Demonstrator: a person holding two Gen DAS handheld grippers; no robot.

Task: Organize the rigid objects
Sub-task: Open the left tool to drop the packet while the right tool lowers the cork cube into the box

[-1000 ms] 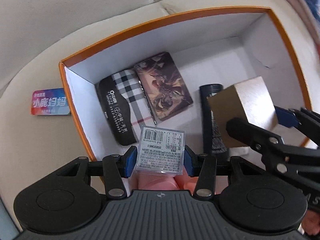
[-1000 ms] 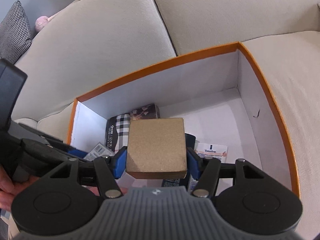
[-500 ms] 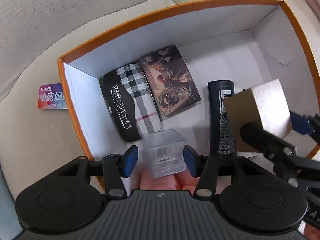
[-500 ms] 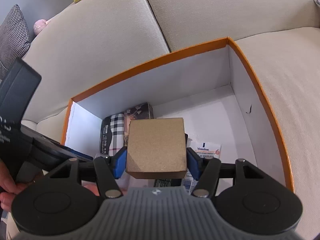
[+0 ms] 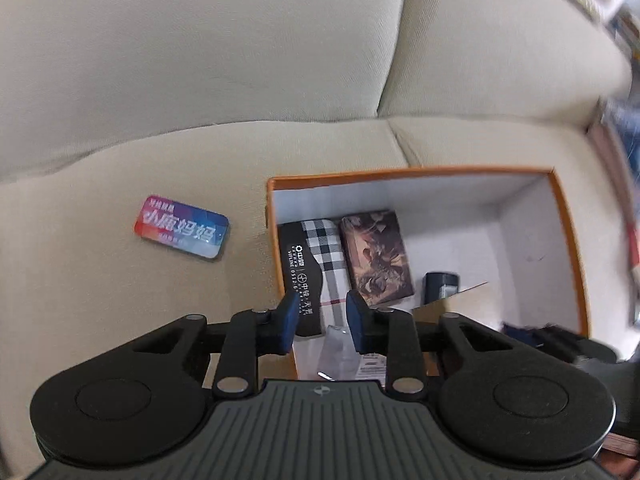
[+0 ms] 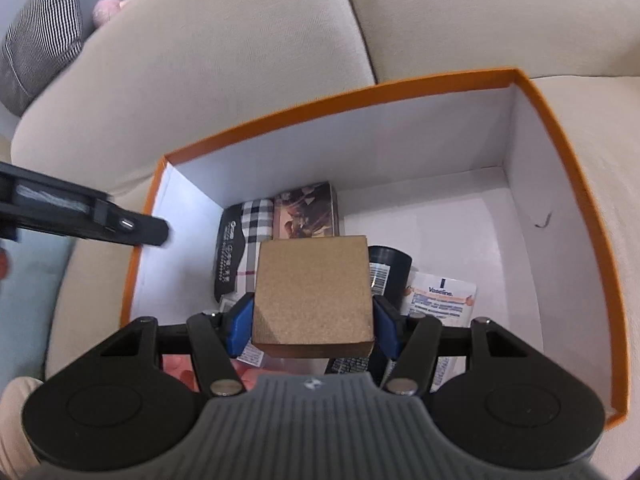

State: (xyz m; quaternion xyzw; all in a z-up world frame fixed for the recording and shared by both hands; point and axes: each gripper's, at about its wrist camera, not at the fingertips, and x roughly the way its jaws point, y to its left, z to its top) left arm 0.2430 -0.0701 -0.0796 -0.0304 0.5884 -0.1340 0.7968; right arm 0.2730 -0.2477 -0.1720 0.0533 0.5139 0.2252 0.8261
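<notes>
Cork-brown square block [image 6: 312,296], clamped flat between the blue pads of the right gripper [image 6: 313,320], hangs over the middle of the orange-rimmed white cardboard box [image 6: 532,92] on the beige sofa [image 6: 240,48], presumably held level so it can go down onto bare floor rather than onto the packed goods. Beneath it, at its 12 o'clock, a dark picture-printed card box [image 6: 306,212] lies flush against a black-and-plaid flat case [image 6: 244,236] in the far left corner, a layout that keeps the right half free; a black cylinder [image 6: 390,264] and a white Vaseline packet [image 6: 442,296] sit at the block's 3 o'clock. The left gripper [image 5: 322,320] is empty: its jaws have just been closing with nothing between them, and a clear plastic case [image 5: 336,354] rests in the box below its fingertips. At 10 o'clock from those fingertips, outside the box on the cushion, lies a pink-and-blue rounded tin [image 5: 181,226], likely the next thing to collect.
</notes>
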